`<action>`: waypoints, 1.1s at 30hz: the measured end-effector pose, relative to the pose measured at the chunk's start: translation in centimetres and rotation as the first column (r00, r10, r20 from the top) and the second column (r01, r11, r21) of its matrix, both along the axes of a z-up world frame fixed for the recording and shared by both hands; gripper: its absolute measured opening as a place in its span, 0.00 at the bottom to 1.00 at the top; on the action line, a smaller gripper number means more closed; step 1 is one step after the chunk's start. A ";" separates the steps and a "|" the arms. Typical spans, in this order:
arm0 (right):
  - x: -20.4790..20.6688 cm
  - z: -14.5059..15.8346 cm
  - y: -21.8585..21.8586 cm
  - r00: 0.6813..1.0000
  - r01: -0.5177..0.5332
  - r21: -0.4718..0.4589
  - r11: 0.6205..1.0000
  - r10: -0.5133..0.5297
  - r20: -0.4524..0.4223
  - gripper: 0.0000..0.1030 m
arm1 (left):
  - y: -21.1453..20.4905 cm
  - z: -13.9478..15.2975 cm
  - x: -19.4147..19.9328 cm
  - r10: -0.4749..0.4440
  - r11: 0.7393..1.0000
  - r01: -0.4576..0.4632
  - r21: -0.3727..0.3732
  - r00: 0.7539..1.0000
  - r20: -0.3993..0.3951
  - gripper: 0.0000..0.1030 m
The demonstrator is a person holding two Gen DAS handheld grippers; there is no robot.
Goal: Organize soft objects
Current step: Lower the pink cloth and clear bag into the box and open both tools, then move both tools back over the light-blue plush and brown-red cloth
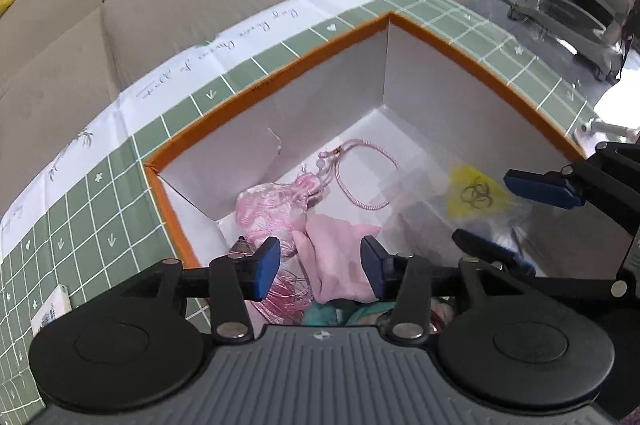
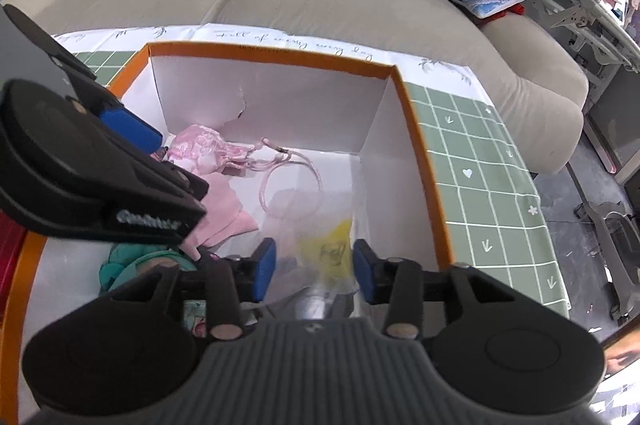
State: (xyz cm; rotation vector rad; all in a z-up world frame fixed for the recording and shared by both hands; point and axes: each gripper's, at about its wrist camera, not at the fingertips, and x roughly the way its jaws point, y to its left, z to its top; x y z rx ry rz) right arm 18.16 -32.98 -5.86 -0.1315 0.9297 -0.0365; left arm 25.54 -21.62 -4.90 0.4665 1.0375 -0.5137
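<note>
Pink satin pouch (image 1: 276, 203), corded loop, in white orange-rimmed box (image 1: 440, 37).

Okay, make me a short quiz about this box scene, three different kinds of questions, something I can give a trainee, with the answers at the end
1. True or false: the pink drawstring pouch lies inside the orange-rimmed box.
2. Multiple choice: what lies below the right gripper? A) a teal cushion B) a clear plastic bag with a yellow patch C) a book
3. Fill in: the box stands on a cloth with a green ____ pattern.

Key
1. True. It lies on the box floor, its cord loop spread out beside it.
2. B. The jaws stand apart and press on nothing.
3. Grid. The left gripper, also open, hangs over a pale pink cloth.
</note>
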 end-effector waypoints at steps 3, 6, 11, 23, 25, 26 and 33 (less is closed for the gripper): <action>-0.7 0.8 0.3 1.000 0.003 -0.001 1.000 -0.003 0.023 0.52 | 0.6 1.1 -0.5 0.015 1.000 -0.014 -0.026 1.000 0.020 0.52; -1.6 1.7 0.7 0.999 0.006 -0.005 1.000 -0.006 0.041 0.59 | 1.3 2.4 -1.3 0.029 0.998 -0.026 -0.062 0.999 0.045 0.52; -3.4 3.1 1.7 0.998 0.010 -0.006 1.000 -0.010 0.066 0.67 | 2.5 4.3 -3.5 0.011 0.996 -0.003 -0.088 0.996 0.089 0.55; -8.9 4.9 4.8 0.997 -0.016 0.025 1.000 0.014 0.080 0.75 | 6.7 6.4 -9.8 0.019 0.988 -0.002 -0.153 0.993 0.113 0.55; -9.8 5.2 5.4 0.996 -0.025 0.033 0.999 0.022 0.084 0.79 | 7.6 6.5 -10.9 0.028 0.986 -0.009 -0.168 0.993 0.112 0.55; -10.2 5.3 5.6 0.996 -0.028 0.034 0.999 0.025 0.087 0.80 | 8.0 6.6 -11.4 0.033 0.984 -0.013 -0.175 0.993 0.111 0.55; -12.9 6.5 7.7 0.994 -0.044 0.090 0.995 0.035 0.101 0.81 | 11.2 7.1 -14.5 0.079 0.974 -0.054 -0.220 0.991 0.107 0.55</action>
